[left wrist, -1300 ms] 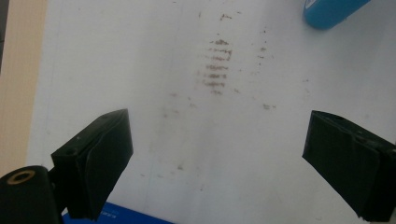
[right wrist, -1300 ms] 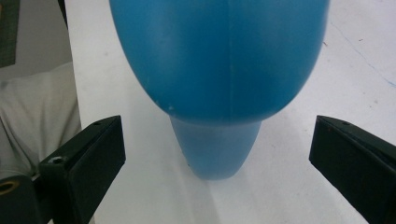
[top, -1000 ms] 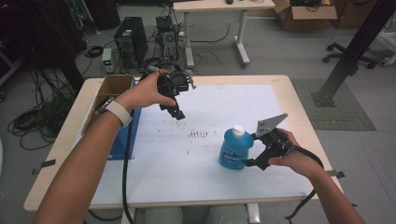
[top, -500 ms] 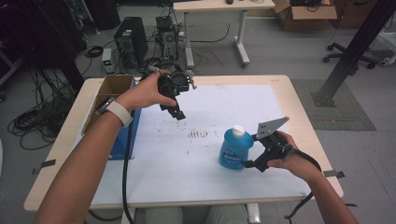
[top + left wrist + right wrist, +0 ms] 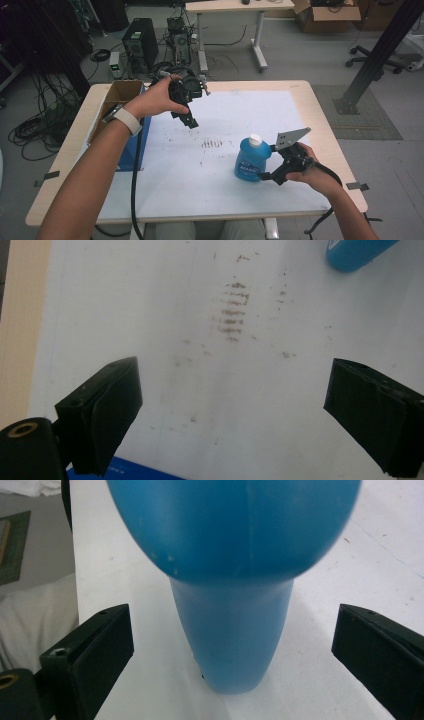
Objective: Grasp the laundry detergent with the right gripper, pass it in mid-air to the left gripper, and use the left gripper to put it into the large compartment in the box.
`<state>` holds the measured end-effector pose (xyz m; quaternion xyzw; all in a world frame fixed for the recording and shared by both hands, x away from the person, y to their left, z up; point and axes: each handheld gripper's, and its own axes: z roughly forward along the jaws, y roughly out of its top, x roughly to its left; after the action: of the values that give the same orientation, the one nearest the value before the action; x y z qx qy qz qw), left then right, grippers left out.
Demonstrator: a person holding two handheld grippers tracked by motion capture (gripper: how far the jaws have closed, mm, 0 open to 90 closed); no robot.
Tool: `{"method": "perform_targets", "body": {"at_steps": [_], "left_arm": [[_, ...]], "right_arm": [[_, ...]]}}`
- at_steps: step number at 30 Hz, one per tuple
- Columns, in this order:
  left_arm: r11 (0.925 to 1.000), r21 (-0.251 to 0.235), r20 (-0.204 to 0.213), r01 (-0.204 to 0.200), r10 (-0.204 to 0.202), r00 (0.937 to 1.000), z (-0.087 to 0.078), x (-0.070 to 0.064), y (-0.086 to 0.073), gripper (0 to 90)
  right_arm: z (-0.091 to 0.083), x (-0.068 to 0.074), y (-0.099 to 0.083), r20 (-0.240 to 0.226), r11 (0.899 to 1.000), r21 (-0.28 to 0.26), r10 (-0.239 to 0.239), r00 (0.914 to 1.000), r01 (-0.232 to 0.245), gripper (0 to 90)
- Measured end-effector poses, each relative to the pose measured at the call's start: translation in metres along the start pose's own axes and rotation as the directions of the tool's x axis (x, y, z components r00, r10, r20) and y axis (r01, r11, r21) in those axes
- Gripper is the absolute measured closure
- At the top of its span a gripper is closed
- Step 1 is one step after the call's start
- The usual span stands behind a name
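A blue bottle (image 5: 251, 160) with a white cap (image 5: 255, 139) stands upright on the white mat (image 5: 200, 175), right of middle. My right gripper (image 5: 267, 162) is level with the bottle's lower body on its right side. In the right gripper view it (image 5: 232, 635) is open, with the bottle (image 5: 232, 580) between the jaws and a gap on each side. My left gripper (image 5: 189, 120) is held above the mat's far left part, tilted down. It (image 5: 235, 390) stands open with nothing between its fingers, over brown smudges (image 5: 232, 310).
A cardboard box (image 5: 120, 95) sits at the table's left edge with a blue flat thing (image 5: 141, 145) beside it. Brown smudges (image 5: 215, 144) mark the mat's middle. The left gripper's cable (image 5: 134, 190) hangs down over the front left of the mat.
The right gripper has sunk a little beside the bottle. The bottle and the left gripper have hardly moved.
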<state>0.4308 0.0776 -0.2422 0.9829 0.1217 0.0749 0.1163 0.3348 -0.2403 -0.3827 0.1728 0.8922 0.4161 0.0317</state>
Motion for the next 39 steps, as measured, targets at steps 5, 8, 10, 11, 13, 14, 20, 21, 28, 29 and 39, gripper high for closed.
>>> {"method": "perform_targets", "body": {"at_steps": [5,8,10,11,13,14,20,21,28,29,39], "left_arm": [[1.0,0.005,-0.001,-0.004,0.004,1.0,0.0,0.0,0.0,8.7],[1.0,0.004,-0.001,-0.005,0.005,1.0,0.0,0.0,0.0,8.7],[1.0,0.0,0.0,-0.001,0.001,1.0,0.0,0.0,0.001,8.7],[1.0,0.001,0.0,-0.001,0.001,1.0,0.0,0.0,0.001,8.7],[1.0,0.0,0.0,0.0,0.0,1.0,0.0,0.0,0.001,8.7],[1.0,-0.001,-0.001,0.0,0.0,1.0,0.001,0.0,0.0,8.7],[1.0,-0.002,-0.001,0.0,0.0,1.0,0.001,0.0,0.001,8.7],[1.0,-0.003,-0.001,0.0,0.0,1.0,0.001,0.0,0.001,8.7],[1.0,-0.001,-0.001,-0.003,0.003,1.0,0.001,0.0,0.001,8.7],[1.0,-0.001,-0.001,-0.003,0.003,1.0,0.001,0.0,0.001,8.7],[1.0,-0.001,0.0,0.004,-0.004,1.0,0.001,0.001,-0.001,8.9]], "right_arm": [[-0.001,-0.001,-0.003,0.004,1.0,-0.022,0.008,1.0,-0.007,2.8],[0.001,-0.001,-0.003,0.004,1.0,-0.028,0.006,1.0,-0.006,2.8],[0.001,-0.001,-0.003,0.004,0.999,-0.031,0.009,1.0,-0.008,2.8],[0.001,-0.001,-0.003,0.004,0.999,-0.031,0.01,0.9999,-0.01,2.8],[0.002,-0.001,-0.003,0.005,0.999,-0.031,0.008,1.0,-0.008,2.8],[0.002,-0.001,-0.003,0.004,0.999,-0.032,0.009,1.0,-0.009,2.8],[0.003,-0.001,-0.003,0.009,0.999,-0.04,0.013,0.9999,-0.012,2.7],[0.003,-0.002,-0.004,0.01,0.999,-0.044,0.014,0.9998,-0.014,2.7],[0.007,-0.002,-0.006,0.015,0.998,-0.061,0.023,0.9996,-0.022,2.4],[0.008,-0.002,-0.006,0.016,0.998,-0.061,0.021,0.9996,-0.02,2.4],[0.015,0.0,-0.002,0.017,0.997,-0.075,0.006,0.9998,-0.005,4.1]]}}
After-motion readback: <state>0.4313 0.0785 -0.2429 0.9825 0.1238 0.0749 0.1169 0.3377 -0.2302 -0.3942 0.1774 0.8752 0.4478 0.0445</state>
